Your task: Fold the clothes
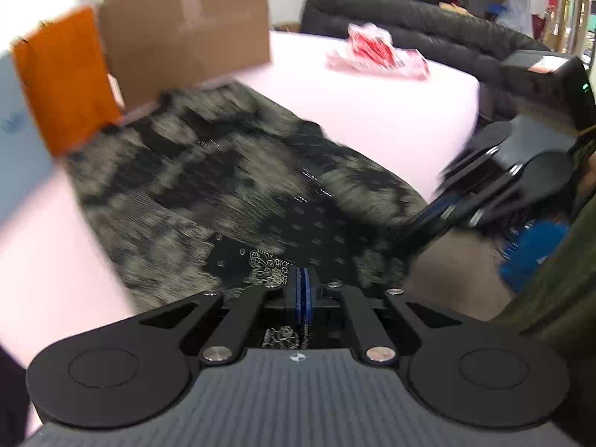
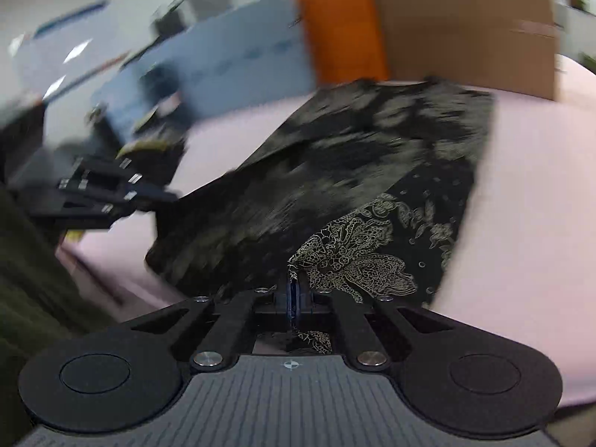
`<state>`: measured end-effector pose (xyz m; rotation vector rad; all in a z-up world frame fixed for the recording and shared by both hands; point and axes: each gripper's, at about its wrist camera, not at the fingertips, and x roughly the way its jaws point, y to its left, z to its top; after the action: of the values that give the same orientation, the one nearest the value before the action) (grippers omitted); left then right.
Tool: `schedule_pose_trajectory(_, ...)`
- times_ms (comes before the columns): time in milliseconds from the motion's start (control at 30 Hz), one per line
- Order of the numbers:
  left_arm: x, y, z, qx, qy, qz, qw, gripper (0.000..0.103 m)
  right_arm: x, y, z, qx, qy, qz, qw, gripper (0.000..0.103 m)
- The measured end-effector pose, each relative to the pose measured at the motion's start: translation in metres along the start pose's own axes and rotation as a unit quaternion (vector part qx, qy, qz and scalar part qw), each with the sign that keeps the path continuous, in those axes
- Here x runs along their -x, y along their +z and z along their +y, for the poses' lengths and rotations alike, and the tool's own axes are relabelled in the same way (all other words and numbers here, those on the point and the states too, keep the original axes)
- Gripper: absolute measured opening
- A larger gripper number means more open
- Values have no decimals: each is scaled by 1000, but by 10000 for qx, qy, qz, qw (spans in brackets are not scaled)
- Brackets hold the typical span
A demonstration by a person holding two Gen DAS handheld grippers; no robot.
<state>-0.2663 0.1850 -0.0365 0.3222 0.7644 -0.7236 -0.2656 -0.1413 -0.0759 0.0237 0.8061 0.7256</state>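
Pinching is what both tools are doing right now: the left gripper (image 1: 302,290) has its jaws pressed together on the near hem of the black garment with the pale gold floral print (image 1: 208,171), and the right gripper (image 2: 293,298) is clamped on another bit of that same edge. The garment lies spread over the pale pink tabletop (image 1: 372,111), stretching away toward the brown cardboard box (image 1: 186,29) and the orange paper bag (image 1: 63,82) at the far side. Everything beyond the jaws is smeared with motion blur, so my read is that the near edge is being carried mid-fold, lifted off the surface, though I can't tell how high.

So the step in hand looks like the first big fold, near hem going over toward the far hem. Next move probably calls for keeping both corners level and taut, laying the edge down short of the box, then releasing both sides together so the fabric doesn't bunch. A red and white plastic packet (image 1: 376,52) sits well clear.
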Motion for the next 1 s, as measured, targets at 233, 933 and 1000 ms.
schedule_pose_trajectory(233,-27,-6,-14,-200,-336,629,9973,35,-33,-3,6,221,742,722,9944,47)
schedule_pose_trajectory(933,0,-49,76,2976,357,806,9506,79,-14,-6,-164,-2591,2023,-549,9428,89)
schedule_pose_trajectory(1000,1,-50,70,2942,318,860,9513,79,-17,-5,-160,-2600,2537,-180,9315,89)
